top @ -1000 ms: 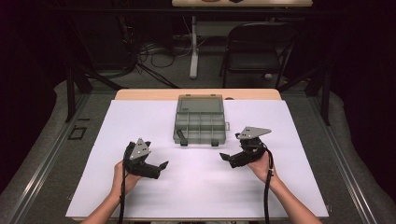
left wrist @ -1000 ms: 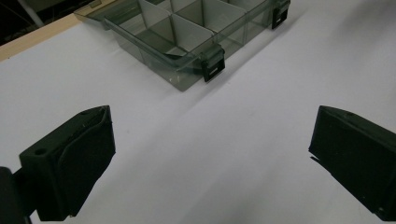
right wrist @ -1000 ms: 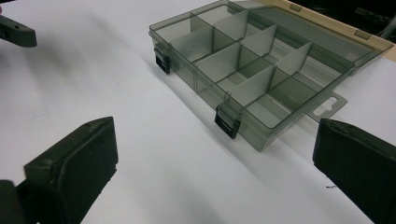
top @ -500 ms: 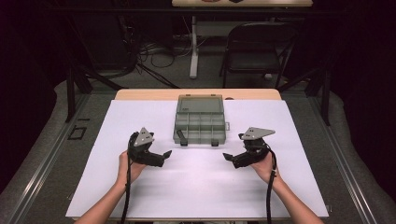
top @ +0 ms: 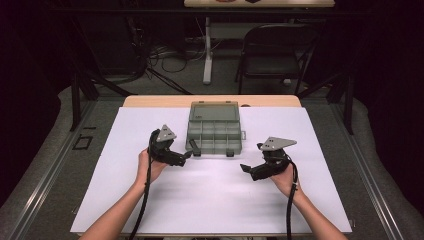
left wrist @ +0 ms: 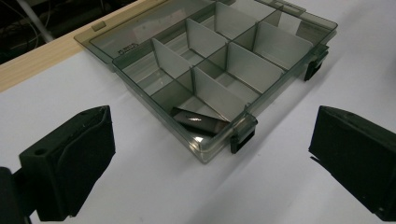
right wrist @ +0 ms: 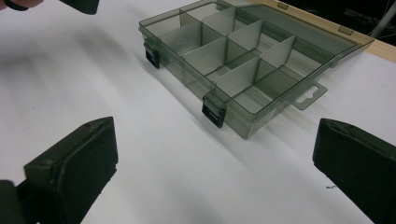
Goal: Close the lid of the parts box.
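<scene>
I hold both tongs spread wide, left tongs (top: pixel 186 156) and right tongs (top: pixel 245 169), near the open box (top: pixel 214 131) on the worktop (top: pixel 200 200).

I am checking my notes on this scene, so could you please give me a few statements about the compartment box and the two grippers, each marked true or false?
1. The smoky grey transparent plastic compartment box lies open, its lid flat behind it. True.
2. The left gripper is shut on the box's latch. False: its jaws stand wide apart, short of the box.
3. A flat black piece lies in a compartment at the box's near corner in the left gripper view. True.
4. The right gripper holds a small part. False: its jaws are open with nothing between them.
5. The box rests on the white sheet. True.
</scene>
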